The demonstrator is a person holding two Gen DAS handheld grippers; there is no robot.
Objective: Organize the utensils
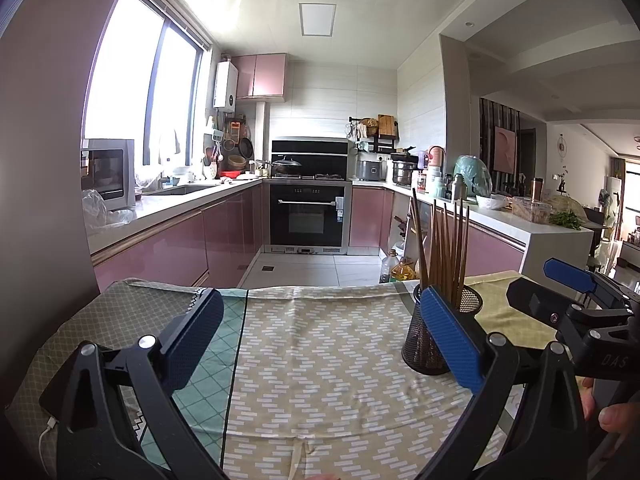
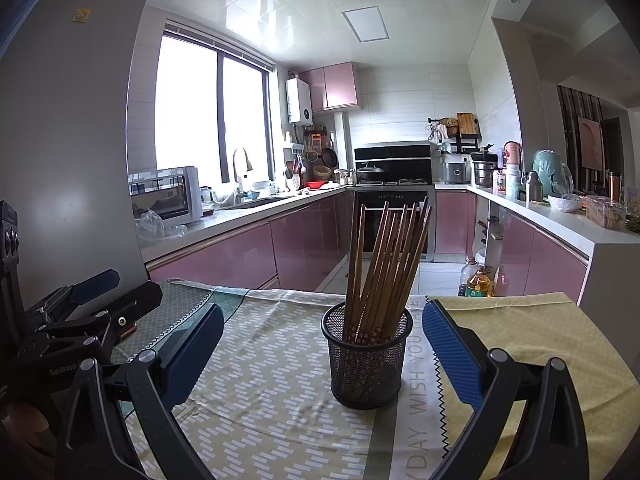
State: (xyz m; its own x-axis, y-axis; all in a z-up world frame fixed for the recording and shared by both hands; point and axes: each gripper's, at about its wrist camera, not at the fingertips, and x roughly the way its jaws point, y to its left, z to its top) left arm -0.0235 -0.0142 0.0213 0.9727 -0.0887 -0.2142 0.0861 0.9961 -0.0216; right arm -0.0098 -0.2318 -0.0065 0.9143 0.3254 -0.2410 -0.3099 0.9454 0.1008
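Both hand-held grippers, left (image 1: 320, 332) and right (image 2: 322, 344), gaped wide, empty. Chopsticks (image 2: 384, 264) already stood in mesh holder (image 2: 366, 364); seemingly nothing left loose on worktop (image 2: 272, 400).

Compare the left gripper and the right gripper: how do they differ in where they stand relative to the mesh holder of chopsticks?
The right gripper faces the mesh holder squarely, which sits between its jaws; the left gripper faces bare tablecloth, with the holder off to its right side. The right gripper's view shows the chopsticks centred; the left gripper's shows them partly behind its right finger. Both have open jaws, holding nothing.
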